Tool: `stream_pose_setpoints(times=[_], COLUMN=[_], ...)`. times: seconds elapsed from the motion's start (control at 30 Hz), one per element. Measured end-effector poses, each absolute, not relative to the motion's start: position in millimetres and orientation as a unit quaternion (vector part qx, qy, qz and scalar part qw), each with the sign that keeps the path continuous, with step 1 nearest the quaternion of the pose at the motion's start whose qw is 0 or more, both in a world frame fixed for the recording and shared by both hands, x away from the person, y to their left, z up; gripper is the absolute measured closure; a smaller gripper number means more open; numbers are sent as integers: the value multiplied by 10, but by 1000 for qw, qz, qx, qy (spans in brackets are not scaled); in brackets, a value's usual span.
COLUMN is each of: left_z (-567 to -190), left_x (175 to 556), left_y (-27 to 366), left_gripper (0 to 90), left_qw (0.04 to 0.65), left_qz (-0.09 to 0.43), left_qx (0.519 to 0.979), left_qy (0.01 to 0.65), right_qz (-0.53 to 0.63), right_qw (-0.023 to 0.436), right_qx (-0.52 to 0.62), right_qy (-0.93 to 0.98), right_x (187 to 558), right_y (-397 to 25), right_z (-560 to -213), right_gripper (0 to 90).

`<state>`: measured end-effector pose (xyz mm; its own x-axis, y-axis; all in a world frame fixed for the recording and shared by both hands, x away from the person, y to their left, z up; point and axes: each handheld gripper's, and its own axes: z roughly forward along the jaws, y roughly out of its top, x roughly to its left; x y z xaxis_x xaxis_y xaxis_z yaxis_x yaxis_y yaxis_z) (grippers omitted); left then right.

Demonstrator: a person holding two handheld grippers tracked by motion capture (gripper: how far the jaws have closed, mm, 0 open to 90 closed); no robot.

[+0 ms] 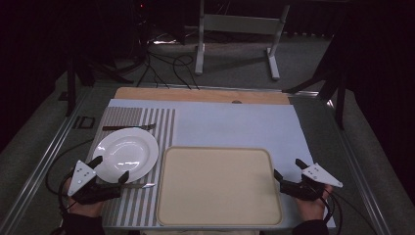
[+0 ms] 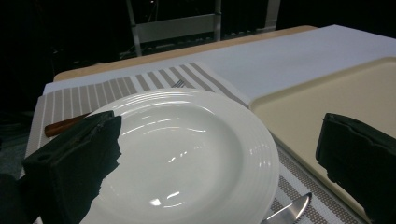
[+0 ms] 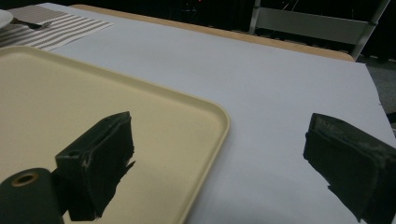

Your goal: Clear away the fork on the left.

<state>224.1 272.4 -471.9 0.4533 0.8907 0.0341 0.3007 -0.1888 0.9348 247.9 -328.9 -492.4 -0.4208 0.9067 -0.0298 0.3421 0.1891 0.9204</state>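
— So where was the plate (image 1: pixel 126 153) at that moment?

— It sat on the striped mat (image 1: pixel 147 122), just left of the beige tray (image 1: pixel 220 186), with a fork (image 1: pixel 129 127) beyond it and a knife (image 1: pixel 139 185) at its near edge.

— And the left gripper (image 1: pixel 108 170)?

— Spread wide, holding nothing, with one jaw on each side of the plate's near rim. I'd judge it was lined up to pinch that rim.

— The right gripper (image 1: pixel 287 168)?

— Also wide open and empty, astride the tray's right edge, one jaw over the tray and one over the pale cloth (image 1: pixel 235 125). Probably ready to steady the tray.
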Motion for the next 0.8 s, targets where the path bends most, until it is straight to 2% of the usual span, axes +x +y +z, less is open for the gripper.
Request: stream_pose_setpoints(times=[0.8], left_z=[-4608], left_x=[2330], left_y=[2765], left_gripper=[0], left_qw=[482], left_qz=[308], left_qx=[702], left_qy=[424], right_qz=[461], right_qw=[307], right_qx=[444], right_qy=[704], right_x=[2470], right_y=[-3300], right_z=[-4932], right_gripper=[83])
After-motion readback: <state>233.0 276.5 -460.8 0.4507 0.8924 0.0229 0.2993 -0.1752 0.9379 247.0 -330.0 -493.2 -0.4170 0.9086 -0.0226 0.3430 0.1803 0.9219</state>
